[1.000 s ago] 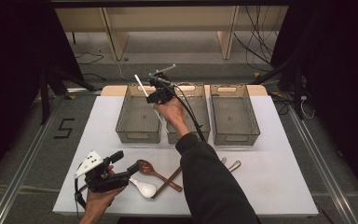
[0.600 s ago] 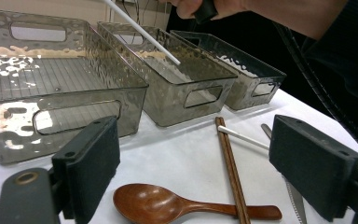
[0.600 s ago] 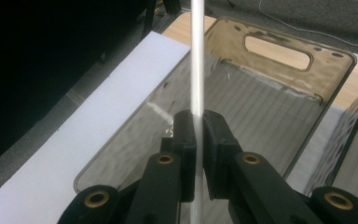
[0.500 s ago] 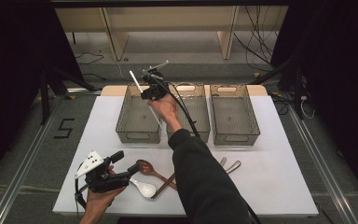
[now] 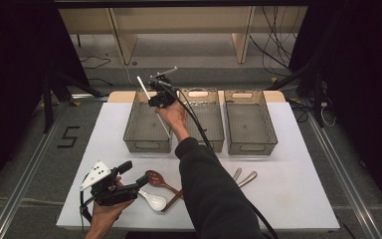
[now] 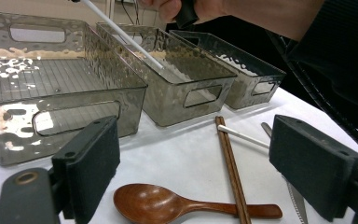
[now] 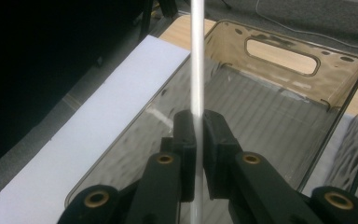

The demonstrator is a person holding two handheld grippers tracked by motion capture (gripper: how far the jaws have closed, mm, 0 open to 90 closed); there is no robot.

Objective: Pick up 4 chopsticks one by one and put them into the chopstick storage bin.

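My right gripper [image 5: 158,95] hangs over the left of three smoky clear bins [image 5: 145,146], shut on a white chopstick [image 5: 142,84] that slants down into the bin. In the right gripper view the jaws [image 7: 198,128] pinch the white chopstick [image 7: 197,65] above the bin's ribbed floor [image 7: 279,107]. My left gripper [image 5: 138,171] rests open at the table's front left. Between its jaws [image 6: 193,140] lie a wooden spoon [image 6: 168,205], a pair of wooden chopsticks [image 6: 230,163] and a second white chopstick [image 6: 242,136], none of them touched.
The middle bin [image 5: 214,144] and right bin [image 5: 251,149] stand beside the left one. A white ceramic spoon [image 5: 154,200] lies near the wooden spoon [image 5: 156,178]. Metal cutlery [image 5: 243,177] lies to the right of the person's forearm. The white table ends close in front.
My right gripper has drifted slightly to the left with the white chopstick, staying over the left bin. The left gripper has not moved.
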